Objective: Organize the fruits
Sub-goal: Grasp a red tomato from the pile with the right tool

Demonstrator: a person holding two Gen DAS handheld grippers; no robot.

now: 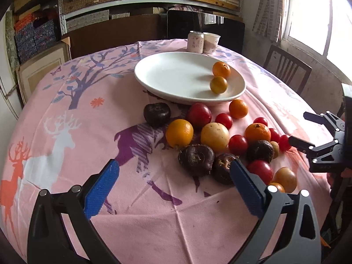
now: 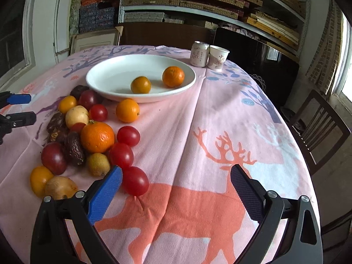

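On the pink tablecloth (image 2: 220, 110), fruit beside the plate (image 2: 103, 88) may roll; your left gripper (image 1: 173, 176) and right gripper (image 2: 176, 182) gape wide, empty.

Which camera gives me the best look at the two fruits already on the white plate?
The right wrist view: the small orange and the yellowish fruit sit apart, unobstructed, on the plate. The left wrist view shows the same orange and yellowish fruit farther off, smaller and nearly overlapping at the plate's right side.
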